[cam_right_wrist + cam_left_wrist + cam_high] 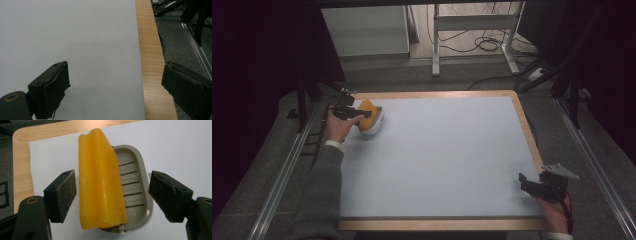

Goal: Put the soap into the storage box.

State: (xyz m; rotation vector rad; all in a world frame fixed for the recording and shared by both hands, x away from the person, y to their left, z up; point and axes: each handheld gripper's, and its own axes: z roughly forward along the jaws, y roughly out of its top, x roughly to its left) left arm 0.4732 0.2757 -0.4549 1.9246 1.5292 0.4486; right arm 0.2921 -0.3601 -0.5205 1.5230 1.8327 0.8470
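Left gripper view shows the left gripper [112,192] with its jaws spread wide, one pad on either side of a yellow-orange soap bar [100,180] and neither pad touching it. The bar leans tilted across a grey soap dish [140,202], its near end resting on the dish's near rim and its far end reaching past the dish's far end. Dark slots run across the uncovered part of the dish floor. The dish sits on a pale mat [180,150], close to the mat's corner, where the wooden table edge [22,165] shows beyond it.

In the high view the left gripper [364,114] sits at the far left corner of the mat [437,155], held by the person's left hand [339,126] with a grey sleeve behind it, and the soap bar [367,107] and dish [376,125] lie just at its tips.

In the right gripper view the right gripper [115,85] also has its jaws released and wide apart, holding nothing; one jaw is over the mat [75,37], the other over the wooden border [150,62]. In the high view this gripper [524,182] rests at the near right corner of the table, well apart from the soap.
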